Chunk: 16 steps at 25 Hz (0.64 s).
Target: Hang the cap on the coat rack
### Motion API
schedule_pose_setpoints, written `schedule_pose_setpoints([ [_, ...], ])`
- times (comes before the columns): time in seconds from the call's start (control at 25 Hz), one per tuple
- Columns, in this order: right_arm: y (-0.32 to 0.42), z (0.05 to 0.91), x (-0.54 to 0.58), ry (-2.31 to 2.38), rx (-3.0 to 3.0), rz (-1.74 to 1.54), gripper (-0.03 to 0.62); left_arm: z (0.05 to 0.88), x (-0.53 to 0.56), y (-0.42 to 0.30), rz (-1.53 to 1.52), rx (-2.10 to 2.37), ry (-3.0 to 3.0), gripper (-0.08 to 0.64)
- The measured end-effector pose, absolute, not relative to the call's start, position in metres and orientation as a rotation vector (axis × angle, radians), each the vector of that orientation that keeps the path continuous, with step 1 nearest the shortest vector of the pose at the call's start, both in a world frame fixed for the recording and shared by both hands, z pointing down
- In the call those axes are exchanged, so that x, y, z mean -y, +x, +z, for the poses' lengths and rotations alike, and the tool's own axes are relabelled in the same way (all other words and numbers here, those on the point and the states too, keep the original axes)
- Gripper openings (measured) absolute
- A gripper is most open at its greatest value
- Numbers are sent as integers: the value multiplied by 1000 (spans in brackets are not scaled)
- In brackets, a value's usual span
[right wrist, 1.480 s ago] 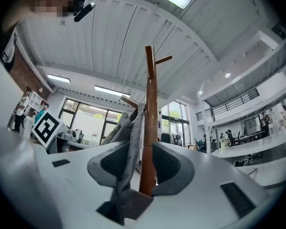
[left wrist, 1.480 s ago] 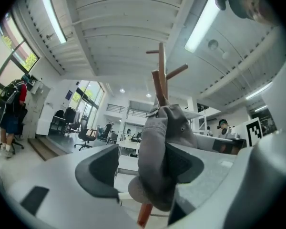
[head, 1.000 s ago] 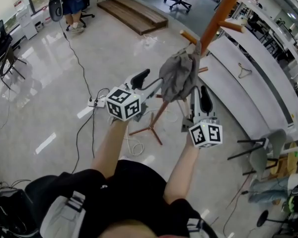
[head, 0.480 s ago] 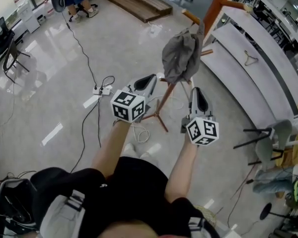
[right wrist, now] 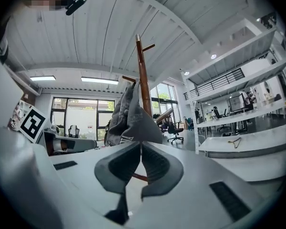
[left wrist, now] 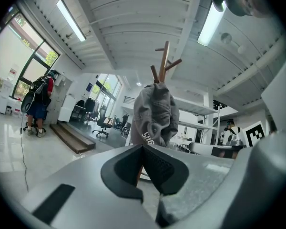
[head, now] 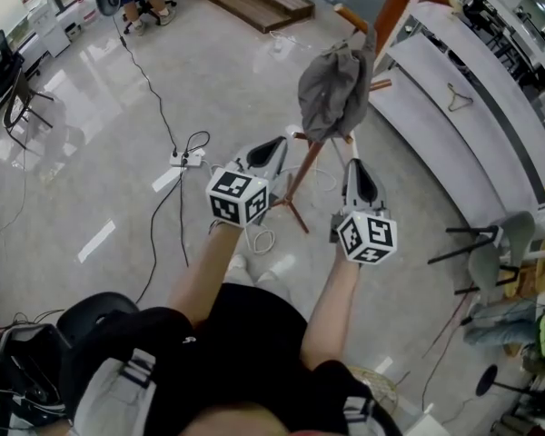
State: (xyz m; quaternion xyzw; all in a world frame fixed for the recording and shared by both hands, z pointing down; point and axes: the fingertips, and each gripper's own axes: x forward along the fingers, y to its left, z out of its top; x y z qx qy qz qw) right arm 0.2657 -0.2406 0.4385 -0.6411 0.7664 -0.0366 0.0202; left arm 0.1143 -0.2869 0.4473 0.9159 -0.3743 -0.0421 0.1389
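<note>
I am standing in a big open office with a glossy pale tiled floor point(head: 91, 153). A white power strip point(head: 183, 160) is lying on it to the left, and long white shelves point(head: 436, 107) are running along the right.

The crumpled grey fabric cap point(head: 331, 94) is hanging from a short peg of the tall orange-brown wooden coat rack point(head: 392, 16) at the far side of the scene. It looks to me as if it is only draping loosely over that peg, so it may slide off if the peg gets jolted. The likeliest cause would be one of my grippers clipping the cap's lower edge or the pole. The rack is also standing on thin splayed legs, so I judge that a knock could set it rocking.

My grey left gripper point(head: 272, 145) is holding its jaws pressed together with nothing between them. My grey right gripper point(head: 357, 166) is doing the same, closed and empty. The cap is hanging beyond and above both sets of jaws, clear of them. It sits far and slightly right of the left gripper, and far and slightly left of the right one, so it lies between the two lines of aim.
</note>
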Motion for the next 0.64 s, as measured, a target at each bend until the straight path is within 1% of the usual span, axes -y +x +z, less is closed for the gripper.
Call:
schedule_pose_setpoints([
  [0.64, 266, 435, 237, -2014, -2387, -85, 5, 438, 287, 112, -167, 1062, 2658, 0],
])
